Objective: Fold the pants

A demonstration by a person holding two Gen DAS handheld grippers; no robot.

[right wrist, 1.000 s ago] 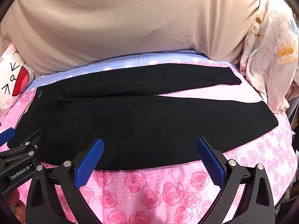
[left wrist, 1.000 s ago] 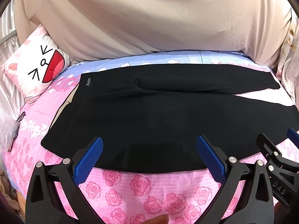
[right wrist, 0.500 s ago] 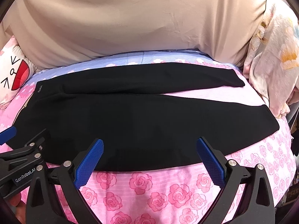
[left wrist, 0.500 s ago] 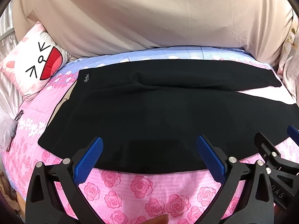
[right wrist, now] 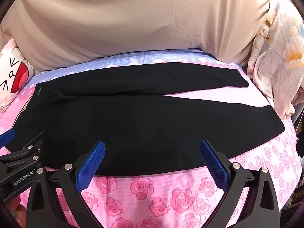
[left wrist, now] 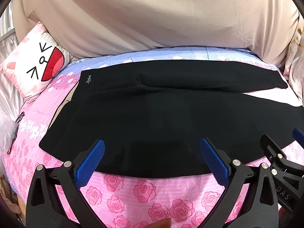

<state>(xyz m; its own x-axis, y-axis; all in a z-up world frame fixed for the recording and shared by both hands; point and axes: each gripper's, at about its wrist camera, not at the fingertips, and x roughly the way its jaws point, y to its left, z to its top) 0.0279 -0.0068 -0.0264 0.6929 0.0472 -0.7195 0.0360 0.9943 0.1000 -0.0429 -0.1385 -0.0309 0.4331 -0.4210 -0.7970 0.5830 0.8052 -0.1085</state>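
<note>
Right now the black pants lie spread flat across the rose-printed pink bedsheet, and everything else can be placed against them. Their waistband end, marked by a small pale logo, points toward the cartoon-face pillow, which sits just off that corner of the pants at the head of the bed. The two legs run away from the waistband and split apart, a wedge of pink sheet showing between them near the cuffs. Beyond the far leg a band of blue sheet meets a beige drape that backs the whole bed. Past the cuff end of the pants, in the right wrist view, a pale floral cloth hangs bunched. The left gripper hovers at the near edge of the pants, its blue-padded fingers spread wide and holding nothing, their tips over the black fabric; whether they touch it cannot be told. The right gripper hangs likewise at the near edge, further toward the cuffs, jaws wide apart and empty. Each gripper shows at the edge of the other's view, side by side along the near hem.
</note>
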